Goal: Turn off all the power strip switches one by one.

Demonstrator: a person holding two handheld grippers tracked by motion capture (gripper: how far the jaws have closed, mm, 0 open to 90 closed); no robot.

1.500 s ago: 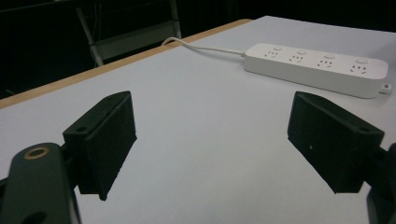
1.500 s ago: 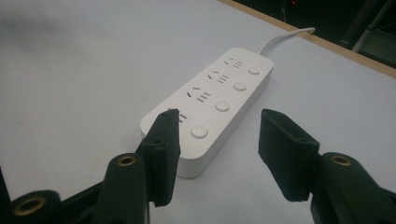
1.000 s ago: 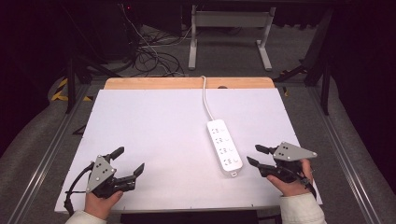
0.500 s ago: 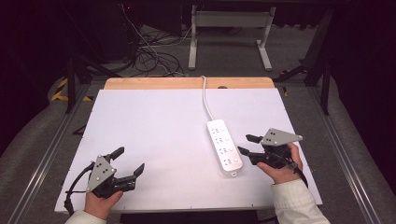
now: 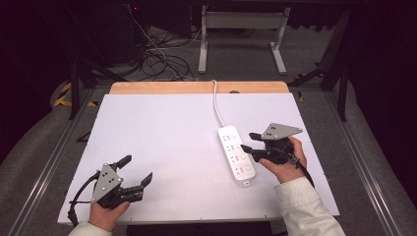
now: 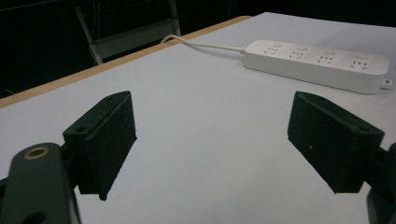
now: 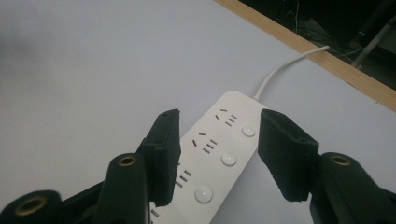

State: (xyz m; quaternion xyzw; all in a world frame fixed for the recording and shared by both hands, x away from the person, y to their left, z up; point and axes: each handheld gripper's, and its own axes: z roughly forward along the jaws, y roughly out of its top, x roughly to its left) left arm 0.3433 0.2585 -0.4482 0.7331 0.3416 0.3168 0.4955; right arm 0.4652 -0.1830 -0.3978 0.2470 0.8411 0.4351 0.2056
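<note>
While my right gripper (image 5: 249, 142) hangs over the strip (image 5: 237, 155) with jaws spread to either side of it, not touching, my left gripper (image 5: 135, 170) waits agape near the table's (image 5: 162, 128) front-left corner.

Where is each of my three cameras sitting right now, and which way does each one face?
High view: above the person's side, looking forward and down on the white table; both hands, the left gripper and the right gripper show.
Left gripper view: rides the left gripper, looking across the table between its open jaws toward the power strip.
Right gripper view: rides the right gripper, looking down between its open jaws at the power strip.
All three share the power strip and its cord.
</note>
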